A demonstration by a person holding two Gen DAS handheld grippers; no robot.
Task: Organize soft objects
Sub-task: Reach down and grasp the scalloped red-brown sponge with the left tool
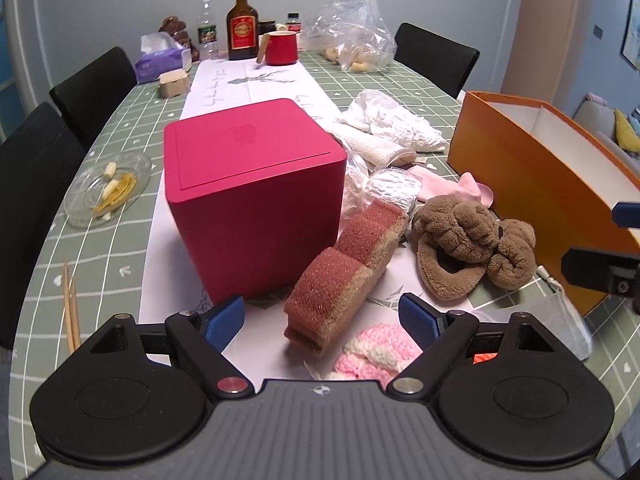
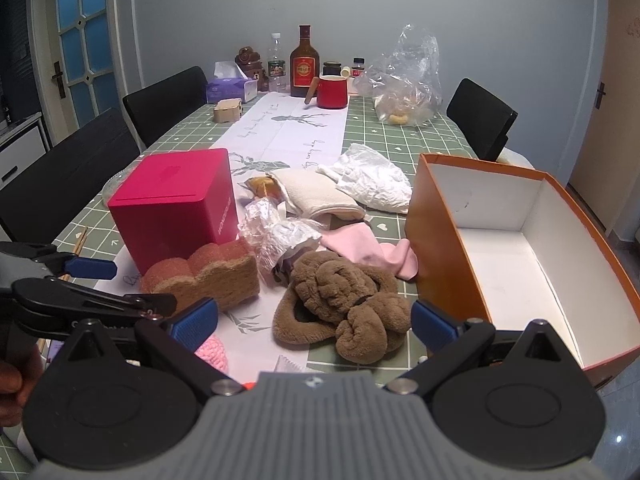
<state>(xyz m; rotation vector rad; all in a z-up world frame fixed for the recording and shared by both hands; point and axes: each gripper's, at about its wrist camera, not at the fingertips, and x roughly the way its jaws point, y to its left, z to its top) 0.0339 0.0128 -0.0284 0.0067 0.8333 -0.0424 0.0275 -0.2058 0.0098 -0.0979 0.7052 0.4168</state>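
A brown plush slipper (image 2: 344, 308) (image 1: 468, 244) lies on the table beside an orange cardboard box (image 2: 448, 248) (image 1: 532, 200) with a white, empty inside. My right gripper (image 2: 314, 322) stands open just in front of the slipper, nothing between its fingers. A pink-and-tan sponge (image 1: 344, 272) (image 2: 208, 272) leans beside a magenta cube box (image 1: 252, 192) (image 2: 176, 208). My left gripper (image 1: 322, 320) is open, its blue pads either side of the sponge's near end. A pink knitted piece (image 1: 376, 352) lies below it. A pink cloth (image 2: 360, 244), a cream towel (image 2: 316, 196) and crumpled clear wrap (image 2: 276, 232) lie behind.
White crumpled plastic (image 2: 372, 180), a glass dish (image 1: 108, 188) with scraps, chopsticks (image 1: 70, 312), a red mug (image 2: 330, 92), bottles (image 2: 305, 64), a tissue pack (image 2: 226, 90) and a clear bag (image 2: 404, 80) share the green checked tablecloth. Black chairs (image 2: 168, 100) line both sides.
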